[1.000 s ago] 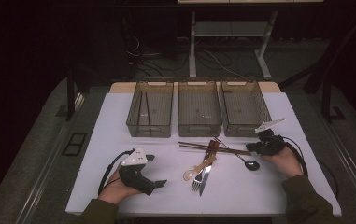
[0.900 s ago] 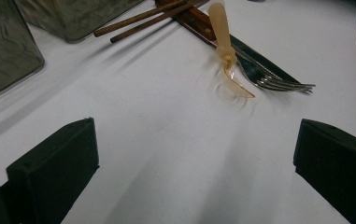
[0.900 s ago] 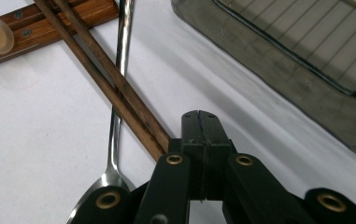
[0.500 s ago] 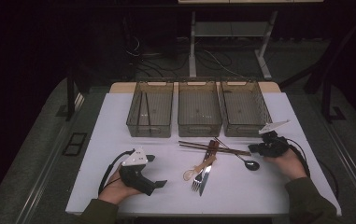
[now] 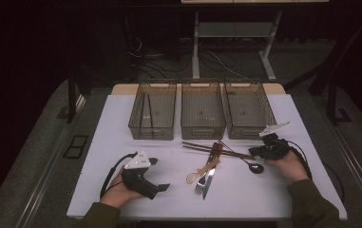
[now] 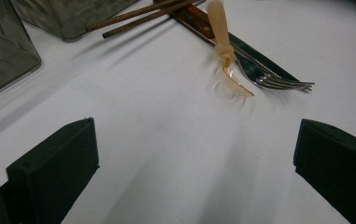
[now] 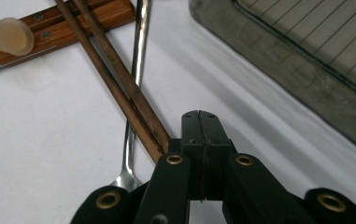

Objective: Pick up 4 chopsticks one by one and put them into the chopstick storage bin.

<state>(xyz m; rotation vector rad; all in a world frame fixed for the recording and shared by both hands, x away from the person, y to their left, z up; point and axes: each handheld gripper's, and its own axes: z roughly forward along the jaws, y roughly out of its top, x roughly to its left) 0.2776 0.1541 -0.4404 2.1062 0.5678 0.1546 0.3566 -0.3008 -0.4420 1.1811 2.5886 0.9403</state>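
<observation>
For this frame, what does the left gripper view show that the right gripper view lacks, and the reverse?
Left gripper view alone: the left hand-held gripper, jaws wide apart over bare table, and the fork tines. Right gripper view alone: the right hand-held gripper, jaws shut, beside the metal spoon. Both share the chopsticks, the wooden knife handle, the plastic spoon and a grey bin.

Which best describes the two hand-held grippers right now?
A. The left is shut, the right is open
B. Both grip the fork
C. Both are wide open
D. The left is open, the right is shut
D: the left gripper has its jaws far apart over bare table, while the right gripper has its jaws pressed together beside the chopsticks.
</observation>
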